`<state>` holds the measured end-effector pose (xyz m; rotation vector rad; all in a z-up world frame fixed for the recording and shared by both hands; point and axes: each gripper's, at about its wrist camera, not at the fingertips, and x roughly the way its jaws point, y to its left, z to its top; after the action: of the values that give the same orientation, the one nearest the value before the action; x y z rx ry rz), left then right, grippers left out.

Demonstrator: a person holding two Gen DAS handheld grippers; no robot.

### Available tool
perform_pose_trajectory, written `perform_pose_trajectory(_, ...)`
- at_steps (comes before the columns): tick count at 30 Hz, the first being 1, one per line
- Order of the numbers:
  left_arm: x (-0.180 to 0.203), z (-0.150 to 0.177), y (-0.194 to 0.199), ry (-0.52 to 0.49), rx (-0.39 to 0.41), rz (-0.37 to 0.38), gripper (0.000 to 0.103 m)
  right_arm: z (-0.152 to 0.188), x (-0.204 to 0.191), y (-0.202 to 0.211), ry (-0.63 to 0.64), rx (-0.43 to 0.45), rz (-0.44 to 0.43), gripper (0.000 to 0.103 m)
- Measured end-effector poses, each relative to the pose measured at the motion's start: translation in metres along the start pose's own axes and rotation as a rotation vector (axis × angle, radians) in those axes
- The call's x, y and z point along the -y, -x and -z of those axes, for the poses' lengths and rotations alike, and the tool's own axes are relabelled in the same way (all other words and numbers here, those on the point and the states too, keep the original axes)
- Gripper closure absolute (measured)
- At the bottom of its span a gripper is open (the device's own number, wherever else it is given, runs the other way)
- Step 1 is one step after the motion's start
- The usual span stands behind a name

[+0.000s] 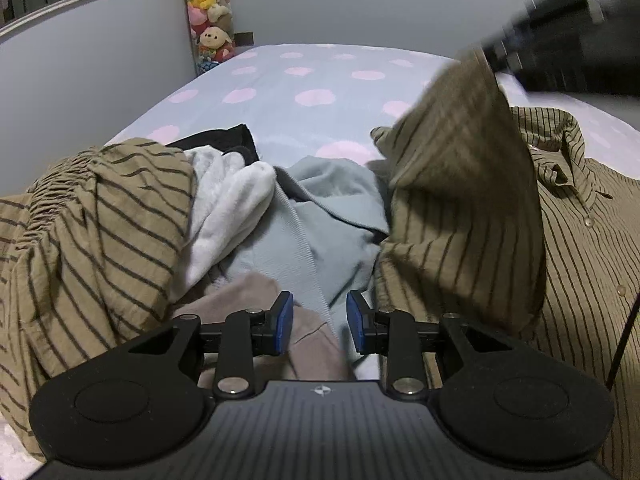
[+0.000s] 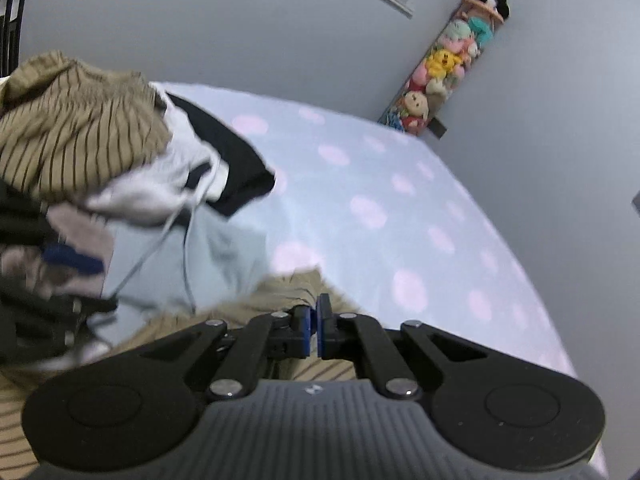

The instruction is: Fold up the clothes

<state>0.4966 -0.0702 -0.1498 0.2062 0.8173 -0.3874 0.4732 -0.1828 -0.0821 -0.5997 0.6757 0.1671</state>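
A tan shirt with dark stripes (image 1: 576,240) lies on the bed at the right, collar and buttons showing. One flap of it (image 1: 472,184) is lifted up, and my right gripper (image 1: 498,54), blurred at the top right, holds its tip. In the right wrist view that gripper (image 2: 314,322) is shut on the striped cloth (image 2: 280,292). My left gripper (image 1: 320,320) is open with nothing between its blue pads, low over a pile with a light blue sweatshirt (image 1: 320,216), a white fleece (image 1: 228,208) and a mauve garment (image 1: 312,340).
More striped tan cloth (image 1: 92,232) is bunched on the left, with a black garment (image 1: 228,140) behind the pile. The bed sheet (image 1: 304,76) is pale blue with pink dots and lies bare toward the wall. A column of plush toys (image 1: 208,12) stands in the corner.
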Motion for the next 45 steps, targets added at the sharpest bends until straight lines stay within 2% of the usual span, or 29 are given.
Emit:
perform_pose_trajectory(9,-0.022,-0.001,0.011,0.032,-0.020,-0.011,0.076,-0.079,-0.009,-0.003,0.046,0.001,-0.050,0.100)
perform_pose_trajectory(16,-0.051,0.001,0.020,0.101,-0.011,-0.022,0.076,-0.128,-0.018,-0.039,-0.025,0.004,-0.080,0.100)
perform_pose_trajectory(23,-0.066,0.003,0.021,0.146,0.001,0.009,0.076,-0.152,-0.024,-0.087,-0.069,-0.008,-0.067,0.100)
perform_pose_trajectory(30,-0.082,0.007,0.025,0.189,0.011,0.069,0.076,-0.151,-0.030,-0.127,-0.148,-0.076,-0.169,0.095)
perform_pose_trajectory(32,-0.089,0.008,0.028,0.218,0.017,0.100,0.076,-0.150,-0.031,-0.129,-0.163,-0.082,-0.194,0.074)
perform_pose_trajectory(33,-0.094,0.009,0.030,0.232,0.021,0.113,0.076,-0.150,-0.031,-0.128,-0.166,-0.078,-0.196,0.070)
perform_pose_trajectory(37,-0.105,0.008,0.040,0.267,0.039,0.167,0.075,-0.147,-0.023,-0.114,-0.183,-0.064,-0.203,0.070)
perform_pose_trajectory(40,-0.112,0.004,0.048,0.286,0.061,0.207,0.062,-0.133,-0.013,-0.093,-0.200,-0.047,-0.204,0.068)
perform_pose_trajectory(45,-0.119,0.000,0.066,0.311,0.120,0.263,0.052,-0.086,0.006,-0.051,-0.275,-0.031,-0.207,0.067)
